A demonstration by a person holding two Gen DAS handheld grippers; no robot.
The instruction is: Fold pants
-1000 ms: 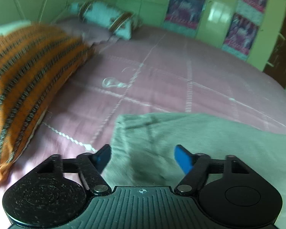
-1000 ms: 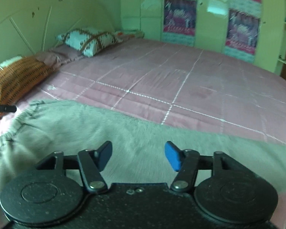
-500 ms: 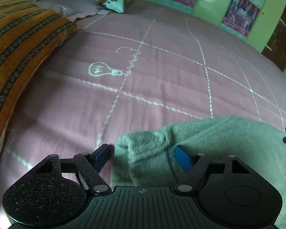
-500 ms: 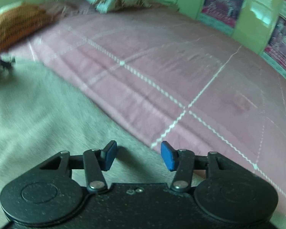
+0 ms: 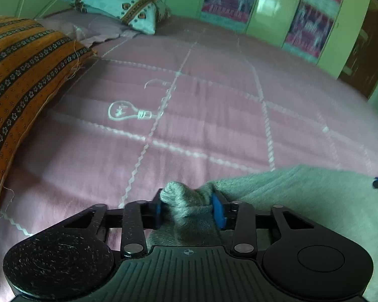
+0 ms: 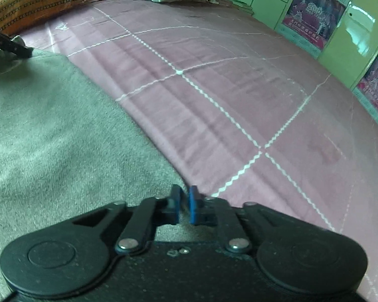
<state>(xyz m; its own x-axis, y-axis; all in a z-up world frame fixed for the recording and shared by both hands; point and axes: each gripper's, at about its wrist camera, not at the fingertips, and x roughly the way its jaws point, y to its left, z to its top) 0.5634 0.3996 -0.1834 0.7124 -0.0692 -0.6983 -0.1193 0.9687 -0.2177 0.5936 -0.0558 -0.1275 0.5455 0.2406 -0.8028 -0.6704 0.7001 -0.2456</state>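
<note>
Pants (image 5: 302, 201), grey-green and fleecy, spread flat on the pink bedspread (image 5: 214, 115), long axis running crosswise from one gripper to the other along the near side of the bed. Far edge of the cloth right at both sets of fingertips, each end equally in reach of its own hand. Left gripper (image 5: 189, 207) closing, blue pads pressed into a bunched corner of the pants, cloth bulging up between them. Right gripper (image 6: 184, 205) drawn fully together at the pants' edge; probably pinching a thin layer, though cloth between the pads not plainly visible. Next move, likely: lifting both ends together and carrying that edge over to halve the garment. Orange striped pillow (image 5: 20, 75) well clear to the left.
</note>
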